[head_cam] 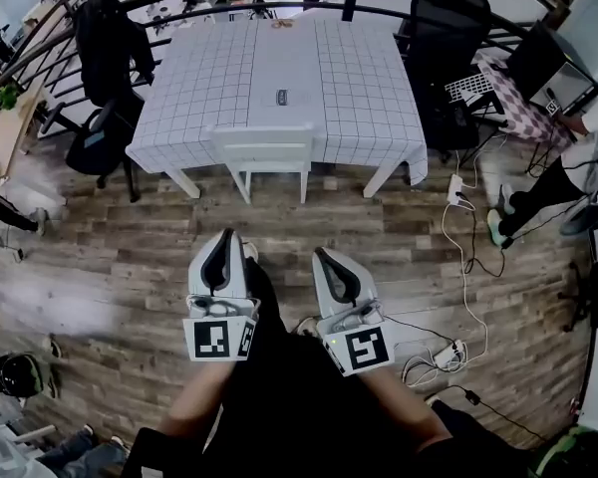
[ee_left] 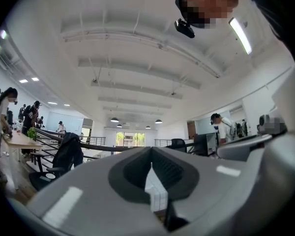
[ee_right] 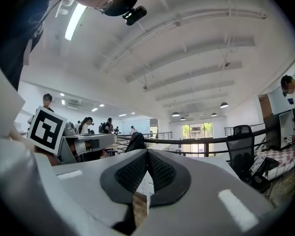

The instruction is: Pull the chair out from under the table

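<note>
Chair: the white wooden chair with a slatted back (head_cam: 264, 149) stood pushed in at the near edge of the counter, with its seat under the cloth and its legs on the floor.
Counter: a rectangular counter under a white grid-patterned cloth (head_cam: 364, 78) carried a small grey flat object (head_cam: 284, 97) near its middle.
Left gripper: the white left gripper (head_cam: 226, 235) (ee_left: 150, 167) had its jaws pressed together with nothing between them, and was well apart from the chair.
Right gripper: the white right gripper (head_cam: 320, 254) (ee_right: 147, 156) was likewise closed and empty, beside the left one over the floor.
Floor: brown wood planks (head_cam: 130, 257), with a white power strip (head_cam: 455, 188) and cables to the right.
Surroundings: a black office chair draped with a dark jacket (head_cam: 105, 53) stood at the counter's left, and another black office chair (head_cam: 441, 43) at its right.
</note>
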